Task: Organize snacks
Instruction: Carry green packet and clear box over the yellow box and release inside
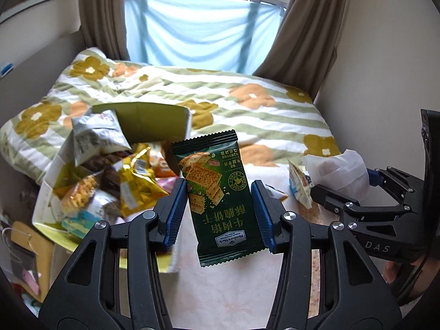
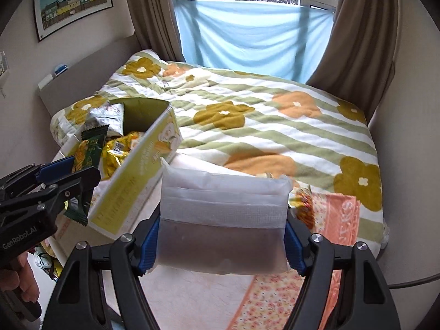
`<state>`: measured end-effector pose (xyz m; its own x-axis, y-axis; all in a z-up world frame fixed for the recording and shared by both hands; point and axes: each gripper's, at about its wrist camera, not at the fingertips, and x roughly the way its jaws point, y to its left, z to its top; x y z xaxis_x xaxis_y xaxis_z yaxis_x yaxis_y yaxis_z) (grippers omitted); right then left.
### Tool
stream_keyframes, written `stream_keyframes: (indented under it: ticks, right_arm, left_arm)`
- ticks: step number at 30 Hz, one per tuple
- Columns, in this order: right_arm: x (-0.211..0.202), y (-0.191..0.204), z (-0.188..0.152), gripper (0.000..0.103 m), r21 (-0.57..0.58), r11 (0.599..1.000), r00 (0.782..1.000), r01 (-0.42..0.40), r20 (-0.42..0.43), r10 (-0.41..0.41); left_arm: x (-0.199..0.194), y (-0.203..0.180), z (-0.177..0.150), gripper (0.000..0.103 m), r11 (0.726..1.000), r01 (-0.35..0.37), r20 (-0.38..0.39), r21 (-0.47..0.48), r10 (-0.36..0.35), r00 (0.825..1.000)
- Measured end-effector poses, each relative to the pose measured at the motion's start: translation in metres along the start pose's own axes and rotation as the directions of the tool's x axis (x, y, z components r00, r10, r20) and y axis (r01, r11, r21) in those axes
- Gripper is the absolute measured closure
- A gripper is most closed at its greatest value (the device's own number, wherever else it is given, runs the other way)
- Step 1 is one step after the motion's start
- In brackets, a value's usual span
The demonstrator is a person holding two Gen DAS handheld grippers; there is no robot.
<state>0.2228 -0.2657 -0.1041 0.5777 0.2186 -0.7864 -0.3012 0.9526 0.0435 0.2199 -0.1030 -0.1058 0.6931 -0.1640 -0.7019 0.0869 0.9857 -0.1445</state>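
Observation:
My left gripper is shut on a dark green cracker packet and holds it upright, just right of the yellow-green snack box. The box holds several packets, among them a silver bag and a gold bag. My right gripper is shut on a frosted white pouch with brown contents, held above the bed edge right of the box. The left gripper with the green packet shows at the left of the right wrist view. The right gripper shows at the right of the left wrist view.
A bed with a flowered quilt fills the middle. An orange patterned cloth and a gold-orange packet lie at its near right. A blue-white packet lies near the right gripper. Curtains and a blue sheet hang behind.

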Motion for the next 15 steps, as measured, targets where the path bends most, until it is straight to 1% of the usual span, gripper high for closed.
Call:
stream_keyframes:
  ticks: [4, 7, 12, 15]
  right_arm:
    - [0.009, 0.052, 0.027, 0.032, -0.003, 0.999, 0.999, -0.033, 0.021, 0.033]
    - [0.023, 0.086, 0.044, 0.032, 0.019, 0.998, 0.998, -0.061, 0.024, 0.06]
    - [0.051, 0.134, 0.064, 0.032, 0.06, 0.995, 0.997, -0.076, 0.008, 0.076]
    - [0.066, 0.156, 0.069, 0.032, 0.096, 0.993, 0.997, -0.071, -0.019, 0.073]
  left_arm:
    - [-0.008, 0.059, 0.024, 0.059, 1.0, -0.001, 0.004, -0.008, 0.001, 1.0]
    - [-0.004, 0.104, 0.038, 0.059, 1.0, 0.002, -0.015, -0.016, -0.003, 1.0]
    - [0.019, 0.17, 0.048, 0.059, 1.0, 0.012, -0.085, -0.011, -0.013, 0.996]
    - [0.039, 0.198, 0.046, 0.059, 1.0, 0.028, -0.143, 0.01, -0.026, 0.989]
